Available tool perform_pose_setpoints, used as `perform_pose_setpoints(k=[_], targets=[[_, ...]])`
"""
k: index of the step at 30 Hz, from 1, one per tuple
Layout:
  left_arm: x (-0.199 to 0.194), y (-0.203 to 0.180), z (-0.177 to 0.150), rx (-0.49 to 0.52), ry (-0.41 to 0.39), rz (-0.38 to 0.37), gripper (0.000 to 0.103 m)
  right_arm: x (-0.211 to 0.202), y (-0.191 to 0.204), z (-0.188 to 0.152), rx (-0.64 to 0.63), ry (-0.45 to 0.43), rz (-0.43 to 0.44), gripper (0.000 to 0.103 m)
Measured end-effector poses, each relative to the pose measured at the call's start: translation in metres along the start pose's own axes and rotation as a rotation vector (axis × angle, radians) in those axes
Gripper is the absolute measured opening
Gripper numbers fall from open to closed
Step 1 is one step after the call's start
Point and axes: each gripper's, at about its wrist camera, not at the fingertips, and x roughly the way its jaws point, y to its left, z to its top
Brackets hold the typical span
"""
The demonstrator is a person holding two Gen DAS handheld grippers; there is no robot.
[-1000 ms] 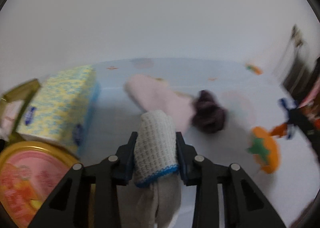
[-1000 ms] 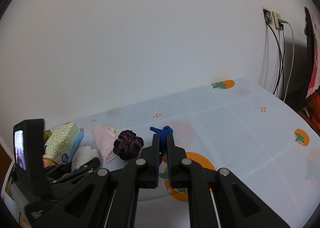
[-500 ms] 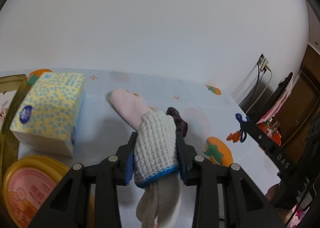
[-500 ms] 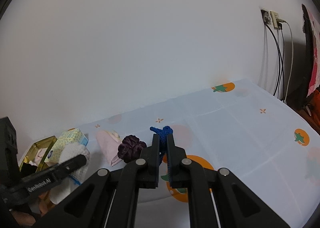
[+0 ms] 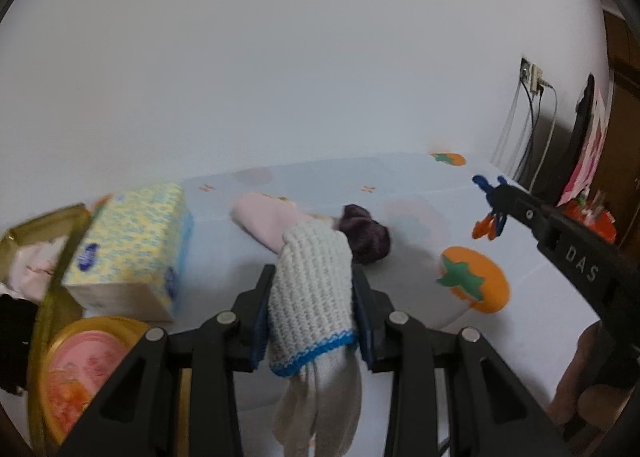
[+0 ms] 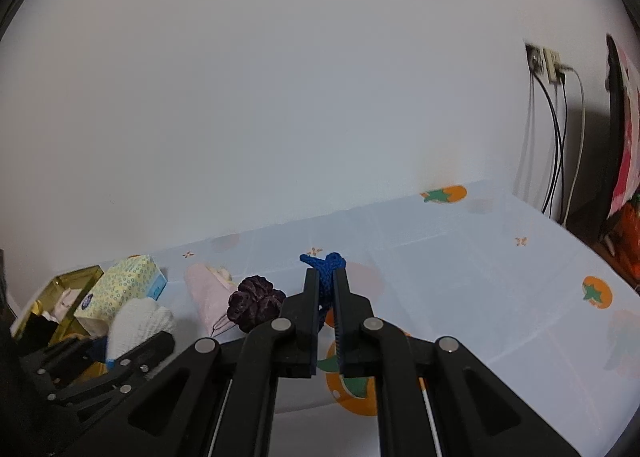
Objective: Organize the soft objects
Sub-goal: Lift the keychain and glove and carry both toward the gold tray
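Observation:
My left gripper (image 5: 313, 271) is shut on a white knitted glove (image 5: 312, 305) with a blue cuff edge, and the glove's fingers hang down below the jaws. It shows again at the lower left of the right wrist view, glove (image 6: 138, 317) in its grip. My right gripper (image 6: 326, 275) is shut on a blue cord (image 6: 325, 261), which pokes out past the tips. The left wrist view shows that gripper (image 5: 496, 199) coming in from the right. On the table ahead lie a pink cloth (image 5: 266, 221) and a dark purple scrunchie (image 5: 368, 239).
A yellow-patterned tissue box (image 5: 132, 241) stands at the left, with an olive see-through box (image 5: 24, 253) of small items beside it. Nearer me is a round gold tin (image 5: 80, 373) with a pink lid. The tablecloth (image 6: 480, 297) has orange fruit prints. Cables hang from a wall socket (image 6: 544, 61) at the right.
My left gripper has swung and lifted a little with the glove still in it, so its view now takes in the right gripper. The right gripper has hardly moved.

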Motion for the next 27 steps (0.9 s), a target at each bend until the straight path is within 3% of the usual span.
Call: perform_pose_setpoints(k=[16,27], targets=[[-0.053,0.039,-0.027,0.005,-0.066,0.001,0.034,-0.051,0.054,-0.033,-0.001,-0.039,-0.038,0.007],[-0.094,0.075,-0.045,0.054,-0.107,0.012,0.034,-0.085,0.132,-0.052,-0.026,-0.07,0.08,0.008]])
